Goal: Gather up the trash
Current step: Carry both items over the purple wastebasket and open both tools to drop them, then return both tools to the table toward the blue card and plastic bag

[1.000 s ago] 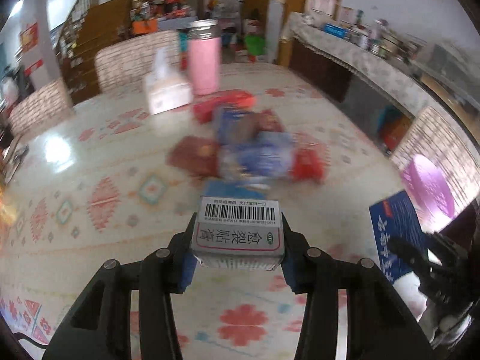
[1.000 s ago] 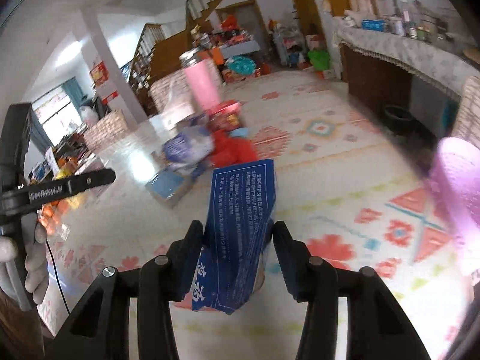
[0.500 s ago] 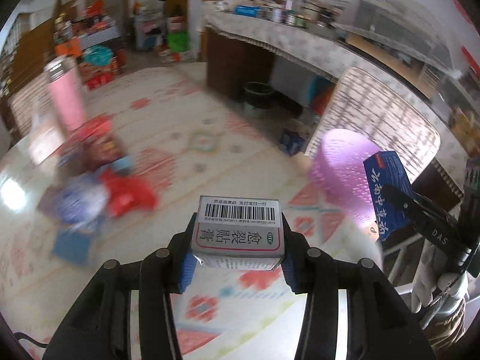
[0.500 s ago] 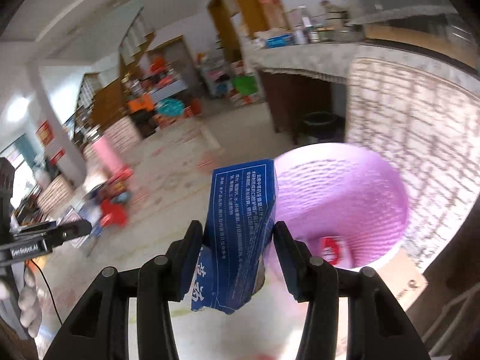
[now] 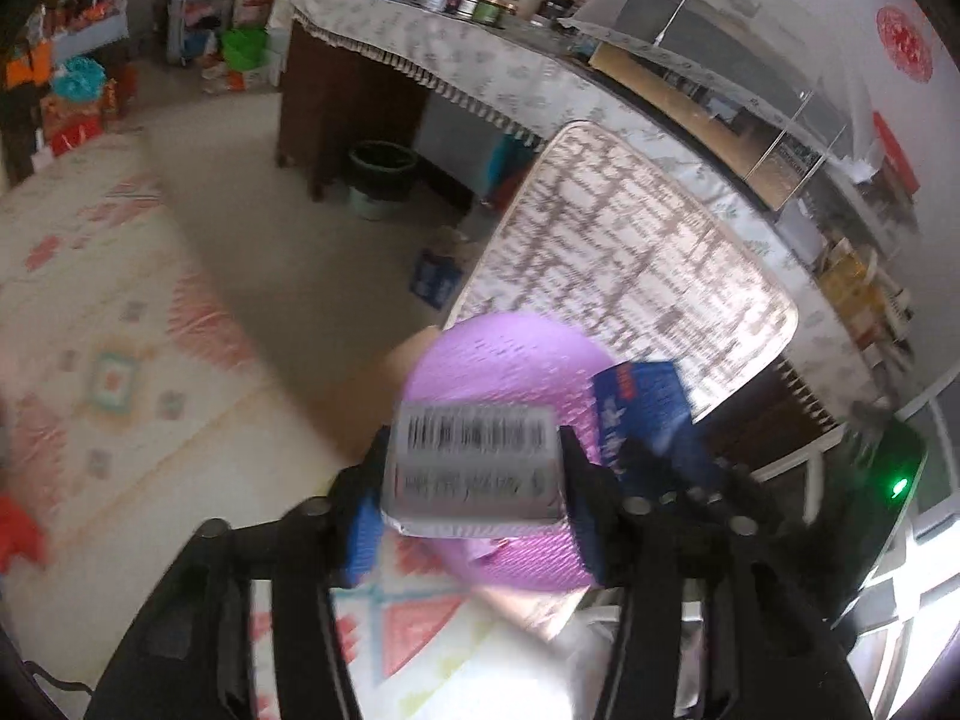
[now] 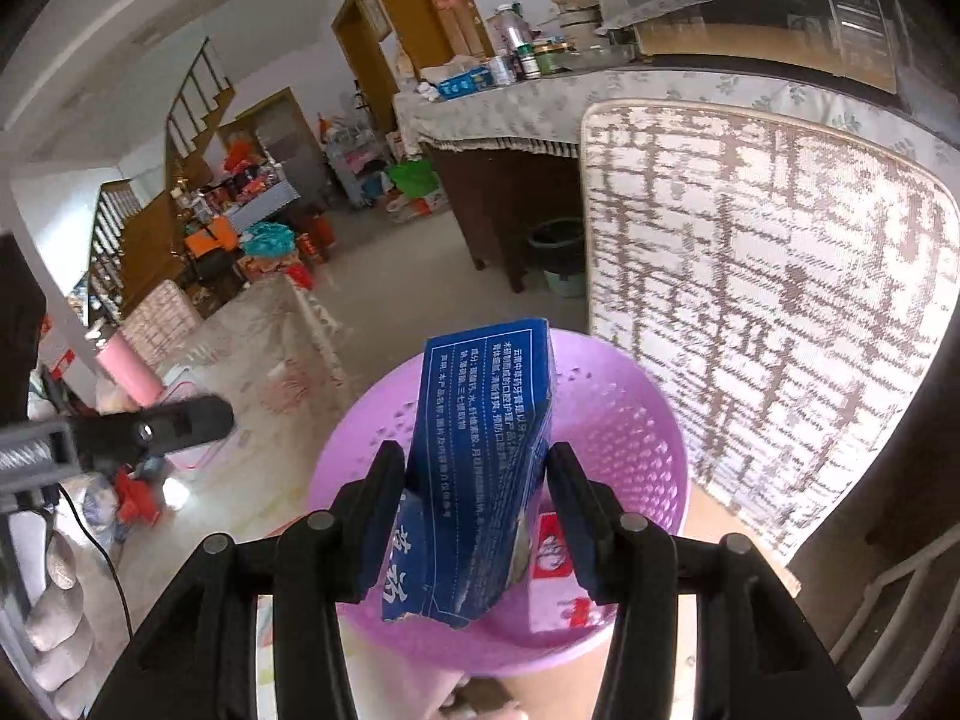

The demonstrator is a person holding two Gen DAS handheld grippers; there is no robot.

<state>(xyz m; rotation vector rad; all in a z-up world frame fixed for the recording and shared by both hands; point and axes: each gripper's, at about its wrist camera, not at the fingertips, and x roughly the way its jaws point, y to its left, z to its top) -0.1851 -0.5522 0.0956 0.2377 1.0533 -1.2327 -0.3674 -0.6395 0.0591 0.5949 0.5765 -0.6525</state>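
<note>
Both grippers are at the drop-off step, poised over the purple perforated waste basket (image 6: 606, 438). The left gripper (image 5: 474, 501) has just been opening its jaws; the white barcoded box (image 5: 474, 468) sits between them, apparently freed and about to fall into the basket below. The right gripper (image 6: 474, 516) is clenched on a torn blue carton (image 6: 480, 462), directly above the basket's mouth. Next, it likely needs only to release.

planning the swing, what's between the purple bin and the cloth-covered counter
A patterned chair back stands between them, right behind the purple bin and before the cloth-covered counter; the right wrist view shows it best.
</note>
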